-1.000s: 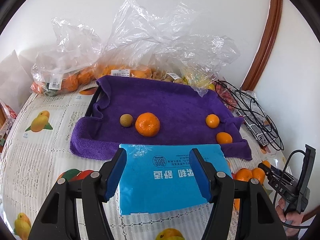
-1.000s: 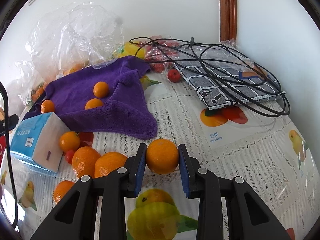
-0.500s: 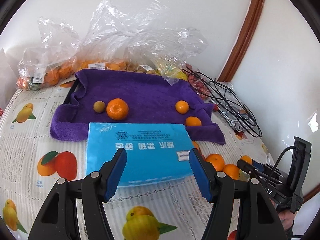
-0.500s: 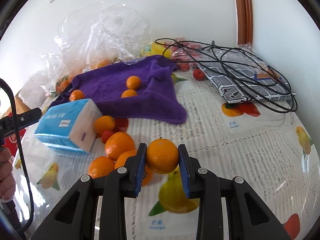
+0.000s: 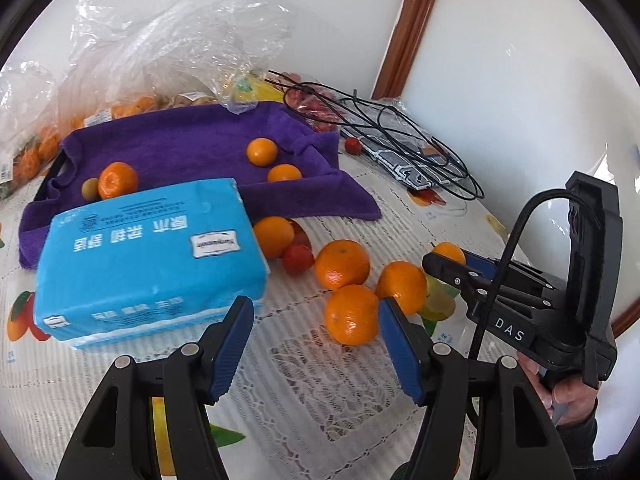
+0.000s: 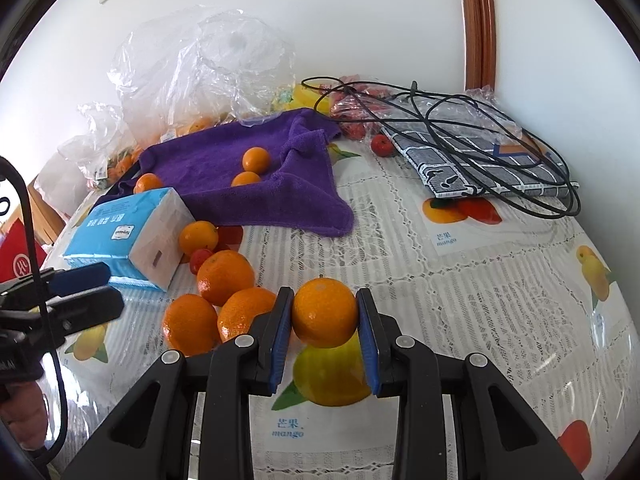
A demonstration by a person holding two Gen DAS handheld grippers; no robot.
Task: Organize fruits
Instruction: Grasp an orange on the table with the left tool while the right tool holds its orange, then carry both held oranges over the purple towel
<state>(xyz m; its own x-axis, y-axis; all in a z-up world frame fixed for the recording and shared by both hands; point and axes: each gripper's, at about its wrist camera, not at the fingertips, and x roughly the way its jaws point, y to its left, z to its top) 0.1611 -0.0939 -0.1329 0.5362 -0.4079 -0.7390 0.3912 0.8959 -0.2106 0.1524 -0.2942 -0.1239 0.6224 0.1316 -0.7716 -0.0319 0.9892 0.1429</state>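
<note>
My right gripper (image 6: pixel 325 332) is shut on an orange (image 6: pixel 325 312) and holds it above the tablecloth; it also shows in the left wrist view (image 5: pixel 452 264). My left gripper (image 5: pixel 316 336) is open and empty, hovering before a loose group of oranges (image 5: pixel 351 314) and a small red fruit (image 5: pixel 298 258). The same oranges (image 6: pixel 225 278) lie left of my right gripper. A purple towel (image 5: pixel 192 148) over a tray holds several oranges (image 5: pixel 262 152) and a small greenish fruit (image 5: pixel 90 189).
A blue tissue pack (image 5: pixel 148 256) lies at the towel's near edge. Clear plastic bags of fruit (image 5: pixel 160 52) stand at the back. A black cable (image 6: pixel 460 120) coils over a grey patterned packet (image 6: pixel 480 160) at the back right by the wall.
My left gripper swung right and back, away from the tissue pack toward the loose oranges. My right gripper, still holding its orange, drew back and rose, widening its view.
</note>
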